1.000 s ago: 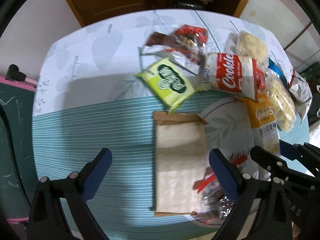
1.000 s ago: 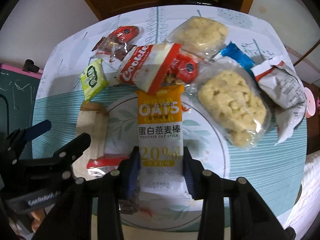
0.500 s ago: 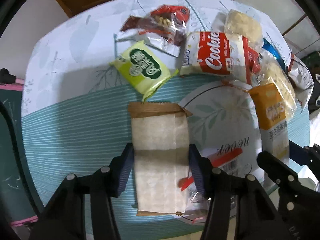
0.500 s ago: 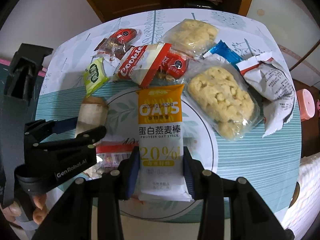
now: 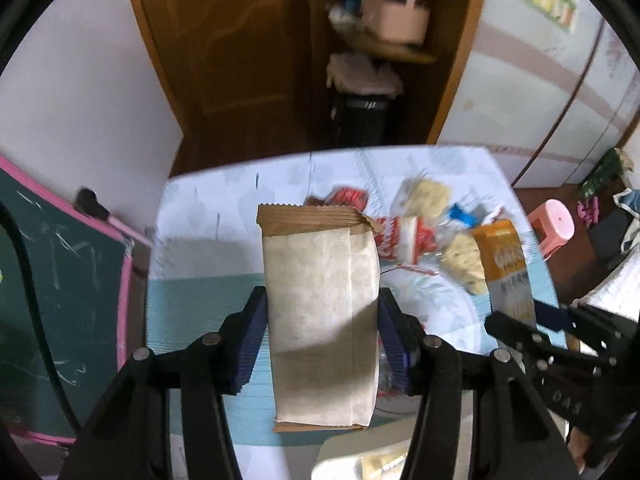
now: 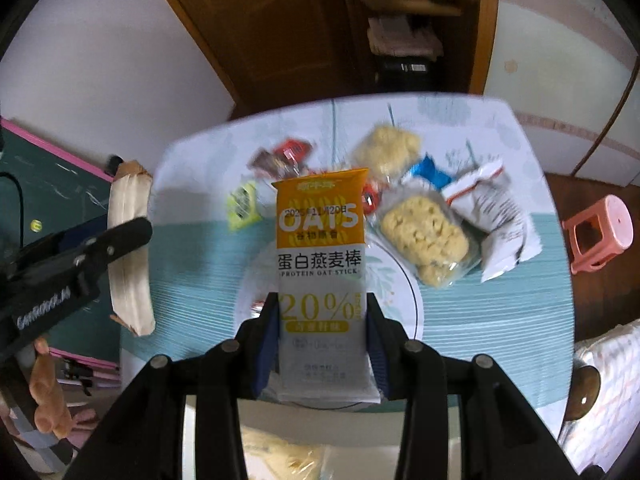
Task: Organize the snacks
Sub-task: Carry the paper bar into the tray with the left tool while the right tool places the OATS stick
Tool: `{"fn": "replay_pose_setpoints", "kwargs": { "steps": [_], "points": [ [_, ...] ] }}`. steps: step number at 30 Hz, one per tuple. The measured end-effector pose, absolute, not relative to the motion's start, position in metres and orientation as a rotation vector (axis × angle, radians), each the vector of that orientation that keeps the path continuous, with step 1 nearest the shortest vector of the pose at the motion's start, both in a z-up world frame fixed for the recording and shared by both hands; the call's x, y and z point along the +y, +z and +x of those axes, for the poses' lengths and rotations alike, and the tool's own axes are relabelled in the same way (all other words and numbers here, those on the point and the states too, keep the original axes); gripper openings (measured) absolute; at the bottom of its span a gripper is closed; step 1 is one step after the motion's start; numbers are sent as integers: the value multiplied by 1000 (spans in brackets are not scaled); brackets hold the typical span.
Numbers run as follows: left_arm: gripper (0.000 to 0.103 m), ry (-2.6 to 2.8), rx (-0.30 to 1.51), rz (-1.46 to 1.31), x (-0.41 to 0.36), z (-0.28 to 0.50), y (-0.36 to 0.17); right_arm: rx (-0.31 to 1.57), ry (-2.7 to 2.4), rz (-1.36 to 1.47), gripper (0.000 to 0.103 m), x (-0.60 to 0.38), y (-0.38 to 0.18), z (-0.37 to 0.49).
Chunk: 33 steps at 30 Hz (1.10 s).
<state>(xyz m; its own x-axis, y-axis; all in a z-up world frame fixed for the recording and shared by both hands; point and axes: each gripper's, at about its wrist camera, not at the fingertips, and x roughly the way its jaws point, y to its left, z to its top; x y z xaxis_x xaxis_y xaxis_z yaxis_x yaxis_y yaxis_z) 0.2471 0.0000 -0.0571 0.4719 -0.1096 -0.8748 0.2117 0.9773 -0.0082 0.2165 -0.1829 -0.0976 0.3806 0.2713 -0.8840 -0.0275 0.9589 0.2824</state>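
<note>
My left gripper [image 5: 320, 324] is shut on a brown-and-white paper snack packet [image 5: 320, 300], held high above the table. My right gripper [image 6: 322, 332] is shut on an orange-and-white oat stick packet [image 6: 322, 248], also lifted clear of the table. In the right wrist view the left gripper [image 6: 124, 236] and its paper packet [image 6: 128, 248] show at the left. In the left wrist view the oat stick packet [image 5: 506, 268] and the right gripper [image 5: 520, 326] show at the right. Below lies a white plate [image 6: 404, 280] on the teal-striped tablecloth [image 6: 480, 300].
Several snacks lie at the table's far side: a green packet [image 6: 243, 206], a red cookie pack [image 5: 400, 240], two clear bags of yellow puffs [image 6: 424, 236], a blue wrapper [image 6: 430, 172], a white torn bag [image 6: 496, 216]. A pink stool [image 6: 600, 232] stands to the right, a chalkboard [image 5: 60, 280] to the left.
The left gripper closed on the paper packet and lifted it off the table. The right gripper rose with the oat stick packet. Both views now look from higher up at the table.
</note>
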Motion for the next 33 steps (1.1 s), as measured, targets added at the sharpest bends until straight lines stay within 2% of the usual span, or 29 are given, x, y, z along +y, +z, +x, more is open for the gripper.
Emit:
{"fn": "replay_pose_setpoints", "kwargs": {
  "steps": [7,14,20,33],
  "points": [
    [52,-255,916,108,-6,183,1,1029,246,261,40,-185,-33,174],
    [53,-287,838,63,1,127,21,898,239,280,40,-202,4,110],
    [53,-258,810,76,-2,86,8,855,227,313,40,-213,-1,65],
    [53,-303,960,80,-5,40,-59,919,157,279,41,-212,-36,25]
  ]
}}
